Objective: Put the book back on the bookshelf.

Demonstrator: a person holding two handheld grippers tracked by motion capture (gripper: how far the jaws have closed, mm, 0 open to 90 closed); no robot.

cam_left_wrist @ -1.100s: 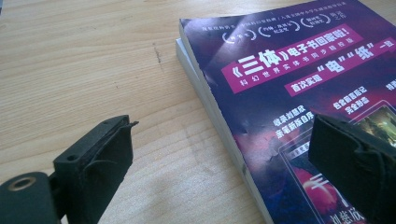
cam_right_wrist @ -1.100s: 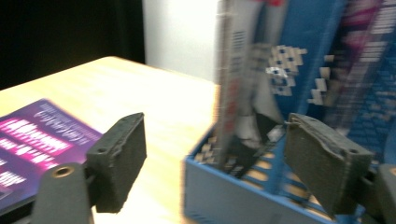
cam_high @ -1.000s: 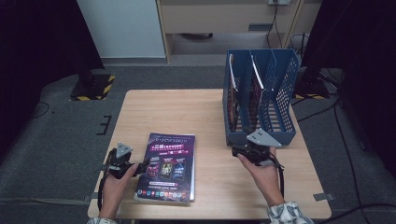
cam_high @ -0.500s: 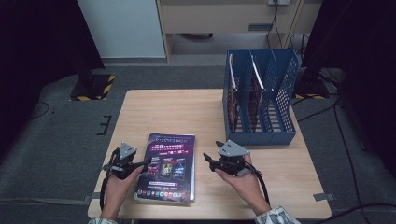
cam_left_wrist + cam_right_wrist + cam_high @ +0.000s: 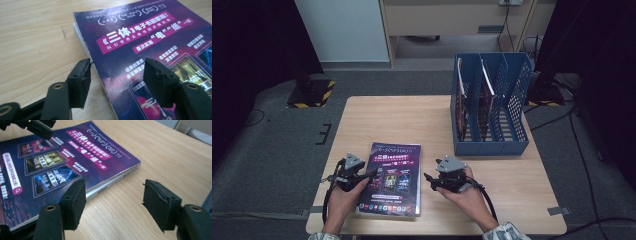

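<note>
I see dark room, grey carpet floor (image 5: 277, 145), pale wooden table (image 5: 397, 120). My left hand-held gripper (image 5: 371, 174) at magazine's left edge, jaws half open, just been closing, straddling edge, not yet pinching. Purple magazine (image 5: 392, 177) flat on table near front edge. My right hand-held gripper (image 5: 429, 179) just beside magazine's right edge, jaws apart, empty. Blue file rack (image 5: 512, 115) at table's right, magazines standing inside.
</note>
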